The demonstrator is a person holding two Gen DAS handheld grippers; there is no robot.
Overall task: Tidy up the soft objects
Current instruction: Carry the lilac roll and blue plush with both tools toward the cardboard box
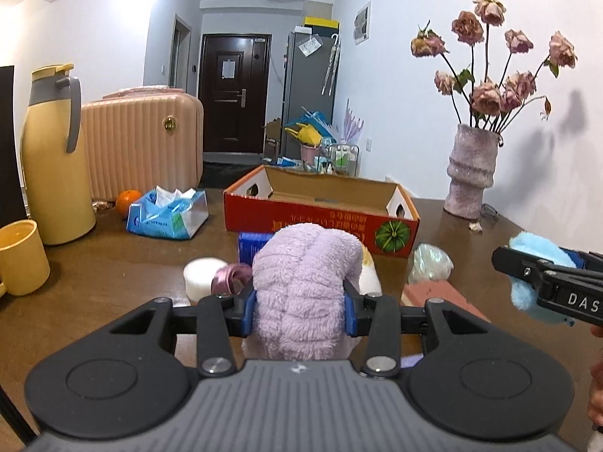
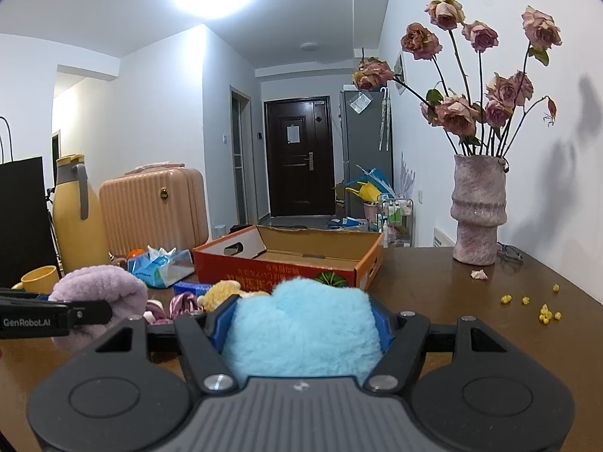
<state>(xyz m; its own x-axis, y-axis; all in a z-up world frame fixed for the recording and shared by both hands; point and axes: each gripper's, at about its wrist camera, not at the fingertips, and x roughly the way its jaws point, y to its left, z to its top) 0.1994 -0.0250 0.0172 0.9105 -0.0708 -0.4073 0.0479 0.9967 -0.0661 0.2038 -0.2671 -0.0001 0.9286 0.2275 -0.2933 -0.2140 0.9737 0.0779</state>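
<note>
Left wrist view: my left gripper (image 1: 300, 303) is clamped on a lilac plush bundle (image 1: 301, 282), its blue pads sunk into the fleece on both sides, the bundle held clear above the near part of the tabletop (image 1: 113, 271). In the right wrist view my right gripper (image 2: 304, 329) squeezes a sky-blue fluffy toy (image 2: 301, 324) the same way. Both feel light and very squashy to judge by how the pile bulges around the jaws; I reckon a hold across the thick middle is safest, since a loose edge would slip out. The open orange cardboard box (image 1: 320, 218) sits mid-table, toward the far edge, and looks like the place for them. A small tan plush (image 2: 222, 290) waits on the table just before the box.
</note>
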